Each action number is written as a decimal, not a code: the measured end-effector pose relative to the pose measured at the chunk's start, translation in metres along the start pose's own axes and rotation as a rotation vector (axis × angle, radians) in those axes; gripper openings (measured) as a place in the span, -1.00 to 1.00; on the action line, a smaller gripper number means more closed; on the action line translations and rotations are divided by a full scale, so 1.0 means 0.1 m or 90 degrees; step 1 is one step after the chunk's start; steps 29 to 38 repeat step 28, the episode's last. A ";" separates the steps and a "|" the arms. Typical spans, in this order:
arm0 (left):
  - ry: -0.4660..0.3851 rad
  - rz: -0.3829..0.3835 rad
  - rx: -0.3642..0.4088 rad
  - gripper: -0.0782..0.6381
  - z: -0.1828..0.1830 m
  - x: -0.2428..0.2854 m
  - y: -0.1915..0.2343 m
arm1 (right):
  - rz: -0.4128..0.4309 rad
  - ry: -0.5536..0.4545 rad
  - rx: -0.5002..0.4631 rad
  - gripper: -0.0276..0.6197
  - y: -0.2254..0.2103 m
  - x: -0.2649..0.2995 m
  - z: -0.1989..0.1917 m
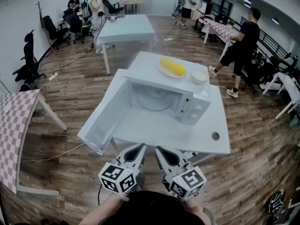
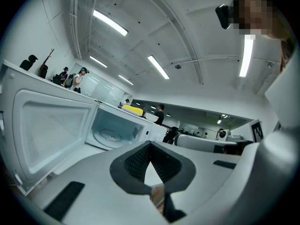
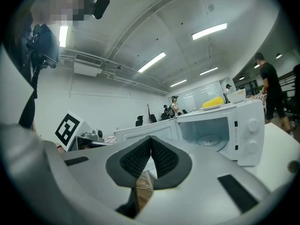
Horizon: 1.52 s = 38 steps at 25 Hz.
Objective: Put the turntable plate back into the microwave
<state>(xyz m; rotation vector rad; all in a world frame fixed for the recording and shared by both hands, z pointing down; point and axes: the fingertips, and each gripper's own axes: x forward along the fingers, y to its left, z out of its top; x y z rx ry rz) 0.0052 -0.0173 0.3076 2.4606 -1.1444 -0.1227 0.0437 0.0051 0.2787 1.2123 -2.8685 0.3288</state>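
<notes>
Glass and faintly ringed, the turntable plate (image 1: 156, 100) lies flat on the cavity floor of the microwave (image 1: 197, 105), and looks already seated. The left gripper (image 2: 150, 143) and right gripper (image 3: 151, 138) hang short of the near edge of the table (image 1: 187, 136), each with jaws pressed tip to tip on nothing. If the plate needs settling, go in low and level and nudge its rim until it sits centred. The door (image 1: 104, 115) stands wide to the left, overhanging the table's side, so the cavity mouth is open straight ahead. The yellow food (image 1: 172, 67) and bowl (image 1: 199, 77) on top lie out of that path.
</notes>
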 end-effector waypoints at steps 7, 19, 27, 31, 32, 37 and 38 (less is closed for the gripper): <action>0.010 0.005 -0.008 -0.75 -0.10 -0.06 0.00 | 0.003 0.004 0.019 -0.85 0.07 -0.01 -0.07; 0.041 -0.023 -0.007 -0.75 -0.28 -0.14 -0.20 | -0.029 0.013 0.029 -0.85 0.15 -0.24 -0.17; 0.065 0.004 -0.036 -0.75 -0.61 -0.50 -0.20 | -0.026 0.037 0.046 -0.85 0.41 -0.41 -0.43; 0.067 0.007 -0.040 -0.75 -0.65 -0.54 -0.20 | -0.024 0.040 0.050 -0.85 0.45 -0.43 -0.46; 0.067 0.007 -0.040 -0.75 -0.65 -0.54 -0.20 | -0.024 0.040 0.050 -0.85 0.45 -0.43 -0.46; 0.067 0.007 -0.040 -0.75 -0.65 -0.54 -0.20 | -0.024 0.040 0.050 -0.85 0.45 -0.43 -0.46; 0.067 0.007 -0.040 -0.75 -0.65 -0.54 -0.20 | -0.024 0.040 0.050 -0.85 0.45 -0.43 -0.46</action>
